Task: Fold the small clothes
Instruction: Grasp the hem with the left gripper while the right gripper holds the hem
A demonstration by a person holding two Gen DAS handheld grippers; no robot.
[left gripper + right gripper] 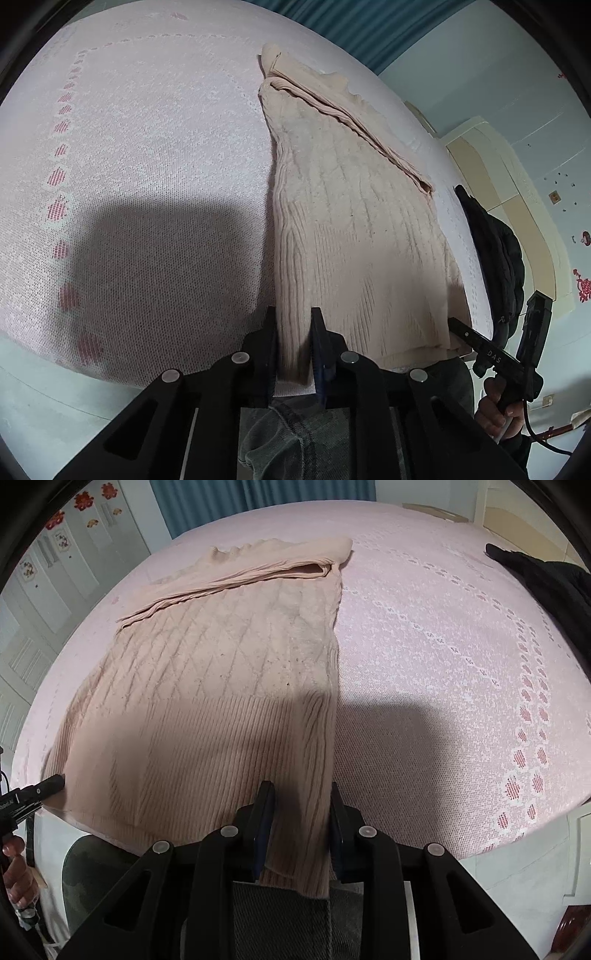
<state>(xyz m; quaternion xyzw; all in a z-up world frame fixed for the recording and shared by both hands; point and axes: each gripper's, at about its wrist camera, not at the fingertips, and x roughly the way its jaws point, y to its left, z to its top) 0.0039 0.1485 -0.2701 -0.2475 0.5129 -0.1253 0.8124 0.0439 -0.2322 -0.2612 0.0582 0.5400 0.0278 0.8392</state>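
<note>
The pale peach cable-knit sweater lies flat on the pink woven bedspread, its ribbed hem at the near edge; the left gripper pinches one hem corner and the right gripper clamps the other. To fold well, I would lift both corners evenly, keeping the hem taut; carry it toward the sweater's collar.

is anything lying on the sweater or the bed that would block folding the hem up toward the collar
Nothing visible does. The beige cable-knit sweater lies flat on the pink bedspread with nothing on top; the black jacket sits apart at the bed's edge. Both tools, left and right, already pinch the hem.
</note>
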